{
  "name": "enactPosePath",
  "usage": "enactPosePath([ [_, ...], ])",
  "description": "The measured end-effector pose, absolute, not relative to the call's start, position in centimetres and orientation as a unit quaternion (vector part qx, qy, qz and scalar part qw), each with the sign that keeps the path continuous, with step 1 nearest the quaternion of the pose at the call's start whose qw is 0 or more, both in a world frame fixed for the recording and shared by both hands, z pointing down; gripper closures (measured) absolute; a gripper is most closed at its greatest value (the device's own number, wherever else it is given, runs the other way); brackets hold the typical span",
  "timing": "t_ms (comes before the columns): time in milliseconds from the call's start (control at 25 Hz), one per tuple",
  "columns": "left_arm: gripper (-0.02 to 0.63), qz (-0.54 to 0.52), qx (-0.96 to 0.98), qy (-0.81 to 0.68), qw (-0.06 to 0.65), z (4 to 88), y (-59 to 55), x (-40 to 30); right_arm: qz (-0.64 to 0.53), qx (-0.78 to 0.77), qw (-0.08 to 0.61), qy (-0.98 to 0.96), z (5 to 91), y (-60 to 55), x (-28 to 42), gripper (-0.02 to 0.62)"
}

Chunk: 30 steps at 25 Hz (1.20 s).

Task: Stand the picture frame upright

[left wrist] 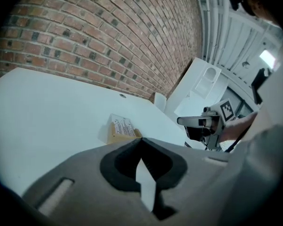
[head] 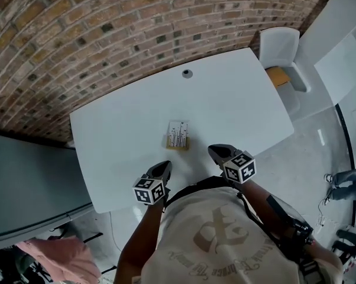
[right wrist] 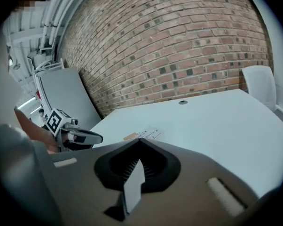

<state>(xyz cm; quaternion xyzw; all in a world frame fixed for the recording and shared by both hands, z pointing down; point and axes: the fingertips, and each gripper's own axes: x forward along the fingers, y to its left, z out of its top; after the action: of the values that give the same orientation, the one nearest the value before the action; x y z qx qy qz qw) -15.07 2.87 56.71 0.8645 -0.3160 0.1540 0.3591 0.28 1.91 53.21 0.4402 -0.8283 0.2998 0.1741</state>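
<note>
1. Head view, poses:
   - Left gripper [head: 164,166] low over the near edge of the table [head: 119,129], tilted down, aimed toward the brick wall [head: 77,28]. Forearm coming up from the bottom of the picture.
   - Right gripper [head: 217,151] beside it, a little further in over the table, tilted down the same way.
   - Both well apart from each other and touching nothing.
2. Head view, task's thing:
   - Frame [head: 178,135] flat on the table, just beyond the two tips and between their lines, touched by neither.
   - Wood-coloured edge on the near side.
3. Head view, writing:
   - White label [head: 178,132] on the frame with rows of dark print, too small to read.
   - Black-and-white square markers on left cube [head: 149,191] and right cube [head: 239,167].
   - Curved lettering round a logo on the shirt [head: 225,235], not legible.
4. Left gripper view:
   - Jaws closed tip to tip, nothing between them.
   - Frame [left wrist: 121,128] lying ahead on the table, label up, print blurred.
   - Right gripper [left wrist: 188,121] off to the right with jaws together, marker cube behind it.
5. Right gripper view:
   - Jaws pressed together, empty.
   - Frame [right wrist: 144,135] flat just past the tips.
   - Left gripper [right wrist: 92,137] at the left, closed.
   - White chair [right wrist: 259,86] at the table's far right corner.
</note>
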Motion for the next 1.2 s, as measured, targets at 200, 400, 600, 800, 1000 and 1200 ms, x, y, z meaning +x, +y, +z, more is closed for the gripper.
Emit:
enactPosePath([
  [200, 0.603, 0.163, 0.854, -0.327, 0.369, 56.8, 1.7, -15.5, 0.318, 0.416, 0.182, -0.832, 54.7, 0.1, -1.1, 0.588],
  [400, 0.603, 0.185, 0.846, -0.333, 0.372, 57.6, -0.1, -16.0, 0.356, 0.399, 0.189, -0.824, 57.0, -1.8, -2.3, 0.589],
  [600, 0.603, 0.211, 0.843, -0.337, 0.363, 58.2, -2.3, -15.6, 0.412, 0.379, 0.189, -0.807, 59.0, -2.8, -2.9, 0.588],
  [800, 0.603, 0.239, 0.835, -0.318, 0.381, 59.6, -4.8, -14.9, 0.464, 0.372, 0.171, -0.786, 60.4, -4.0, -3.5, 0.588],
  [1000, 0.52, 0.268, 0.822, -0.296, 0.405, 61.2, -6.9, -14.6, 0.513, 0.365, 0.158, -0.761, 61.6, -4.9, -4.2, 0.553],
  [1200, 0.449, 0.293, 0.807, -0.284, 0.427, 62.6, -8.4, -14.2, 0.542, 0.353, 0.159, -0.746, 62.6, -5.7, -4.7, 0.461],
])
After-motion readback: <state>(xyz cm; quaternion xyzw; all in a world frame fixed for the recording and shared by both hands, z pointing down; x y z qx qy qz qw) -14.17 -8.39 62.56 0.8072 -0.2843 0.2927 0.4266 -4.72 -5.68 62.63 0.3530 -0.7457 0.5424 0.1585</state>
